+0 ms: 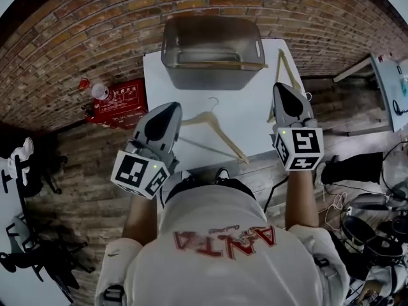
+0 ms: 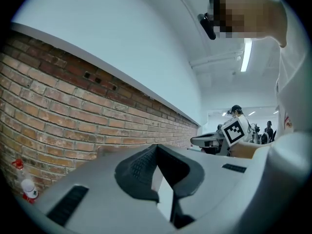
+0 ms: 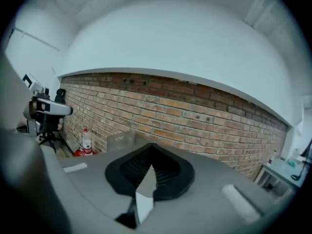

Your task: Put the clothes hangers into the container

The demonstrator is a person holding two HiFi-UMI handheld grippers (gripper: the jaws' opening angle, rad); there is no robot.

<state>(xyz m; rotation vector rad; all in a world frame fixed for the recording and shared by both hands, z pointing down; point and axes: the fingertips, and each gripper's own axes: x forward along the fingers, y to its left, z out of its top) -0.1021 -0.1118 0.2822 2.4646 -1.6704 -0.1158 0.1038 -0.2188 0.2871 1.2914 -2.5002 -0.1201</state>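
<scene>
Head view: left gripper [image 1: 167, 110] and right gripper [image 1: 285, 89] are held pressed together, empty; a hanger [image 1: 213, 129] is laid on the counter [image 1: 255, 116] before the container [image 1: 213, 69].

We hold both forearms out, the left gripper [image 1: 171, 110] over the table [image 1: 248, 113] at its near-left corner, the right gripper [image 1: 284, 89] over its right edge, all 4 jaws closed on nothing.

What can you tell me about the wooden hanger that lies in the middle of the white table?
The wooden hanger lies flat on the white table, in front of the grey container. It is pale wood, with two sloping arms, what looks like a thin crossbar below them and a metal hook that points toward the container. The end of one arm reaches almost to the near table edge. Only the table touches it.
</scene>
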